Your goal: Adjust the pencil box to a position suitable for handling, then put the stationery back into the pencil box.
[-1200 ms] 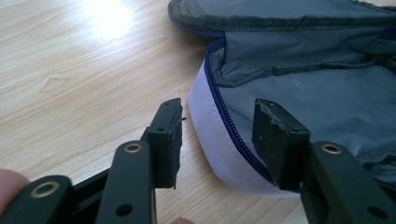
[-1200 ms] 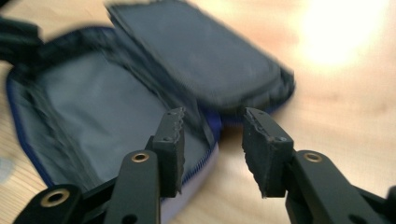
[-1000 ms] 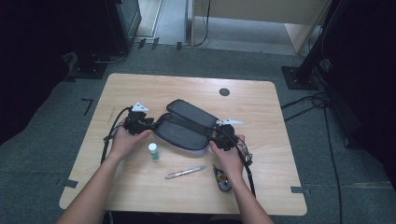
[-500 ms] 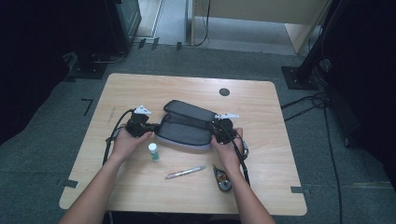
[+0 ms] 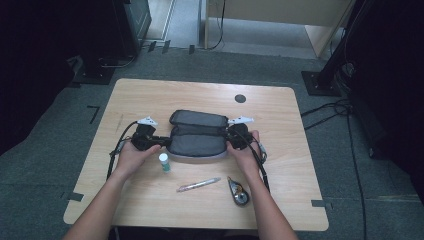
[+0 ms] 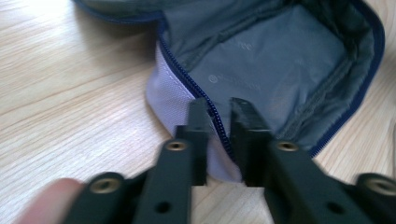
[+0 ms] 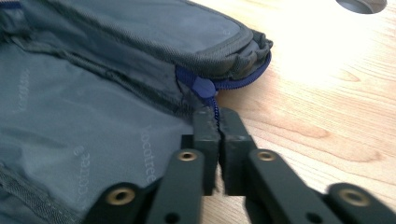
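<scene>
A dark grey zip pouch (image 5: 197,137) lies open in the middle of the wooden table (image 5: 150,95), its lid folded back. My left gripper (image 5: 161,141) is at its left end. In the left gripper view the pouch's blue zip rim (image 6: 187,79) runs through the gap between the jaws of the left gripper (image 6: 219,105); they have just been opening and stand a little apart. My right gripper (image 5: 228,140) is at the right end. There the right gripper (image 7: 218,114) pinches the zip edge below the blue zip end (image 7: 203,86), though its jaws have just eased open slightly.
In front of the pouch stand a small white bottle (image 5: 163,162) and, nearer the front edge, a pen (image 5: 198,184) and a small round tape-like thing (image 5: 239,192). A dark cable hole (image 5: 240,98) sits at the table's far right. Cables trail from both grippers.
The pouch has turned from slanting to lying square across the table. Both hands shifted with its ends, the right one slightly leftward and away from the person.
</scene>
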`<action>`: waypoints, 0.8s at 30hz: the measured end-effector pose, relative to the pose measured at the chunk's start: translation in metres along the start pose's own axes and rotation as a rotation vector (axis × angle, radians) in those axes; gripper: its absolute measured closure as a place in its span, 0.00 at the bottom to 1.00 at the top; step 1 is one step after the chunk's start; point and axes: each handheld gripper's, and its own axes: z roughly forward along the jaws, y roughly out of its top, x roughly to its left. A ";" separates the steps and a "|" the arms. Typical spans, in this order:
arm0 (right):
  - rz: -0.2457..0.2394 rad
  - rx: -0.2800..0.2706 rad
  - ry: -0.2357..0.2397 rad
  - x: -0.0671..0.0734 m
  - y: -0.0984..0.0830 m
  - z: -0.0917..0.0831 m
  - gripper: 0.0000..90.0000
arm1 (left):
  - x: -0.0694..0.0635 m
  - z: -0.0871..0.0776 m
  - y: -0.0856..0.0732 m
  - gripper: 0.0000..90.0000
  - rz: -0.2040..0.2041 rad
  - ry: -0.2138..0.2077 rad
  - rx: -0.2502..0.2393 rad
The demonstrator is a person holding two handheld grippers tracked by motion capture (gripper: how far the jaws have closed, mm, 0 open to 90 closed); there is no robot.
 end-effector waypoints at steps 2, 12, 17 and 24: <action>0.025 -0.032 0.007 -0.003 0.001 -0.006 0.76 | 0.003 -0.007 0.000 0.73 -0.024 0.003 -0.027; -0.039 -0.161 0.091 0.005 0.002 -0.044 0.47 | 0.011 -0.044 -0.019 0.42 -0.079 0.146 -0.122; -0.043 -0.190 0.135 0.013 0.000 -0.055 0.38 | 0.013 -0.058 -0.046 0.23 -0.122 0.224 -0.111; -0.075 -0.215 0.180 0.025 -0.004 -0.070 0.34 | 0.010 -0.068 -0.082 0.15 -0.152 0.308 -0.090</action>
